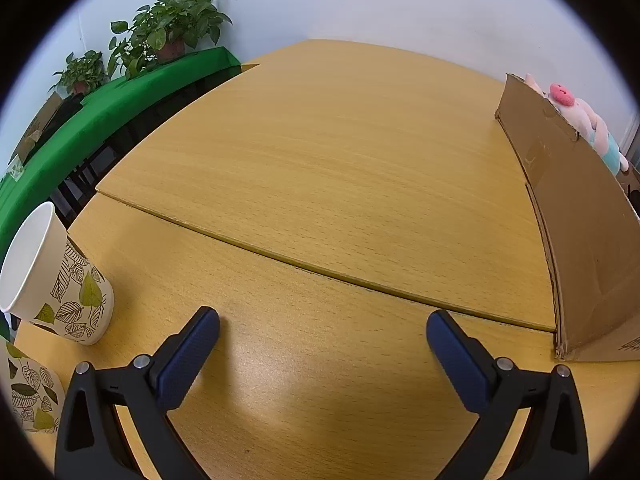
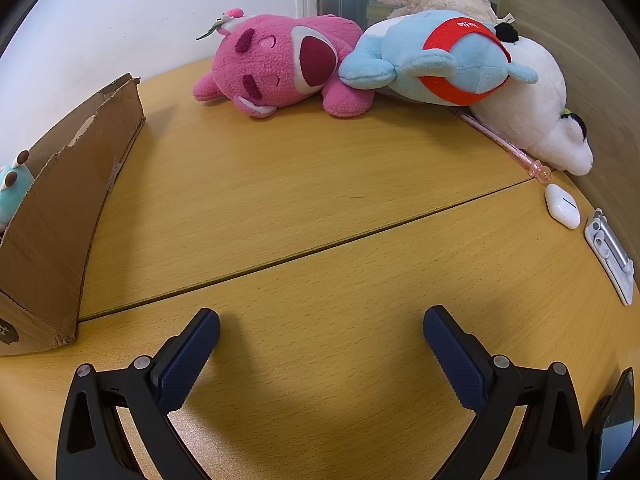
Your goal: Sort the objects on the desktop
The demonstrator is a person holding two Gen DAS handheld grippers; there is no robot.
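My left gripper (image 1: 322,320) hangs open over bare wood, nothing between its blue pads. Left of it stands a leaf-patterned paper cup (image 1: 60,280), with a second one (image 1: 32,396) nearer me. A cardboard box (image 1: 576,208) stands to the right, a pink plush (image 1: 576,116) showing above its wall. My right gripper (image 2: 322,320) is open too, over the table. Far beyond it lie a pink plush (image 2: 280,64), a blue plush with a red band (image 2: 436,56) and a white plush (image 2: 544,108). The box (image 2: 60,208) is at the left there, a teal plush (image 2: 12,184) inside.
Along the right table edge lie a pink pen (image 2: 508,144), a white earbud case (image 2: 562,205), a silver-white clip (image 2: 610,254) and a dark phone (image 2: 616,420). A green-covered bench (image 1: 104,116) with potted plants (image 1: 176,24) stands beyond the wooden table (image 1: 320,160) at the left.
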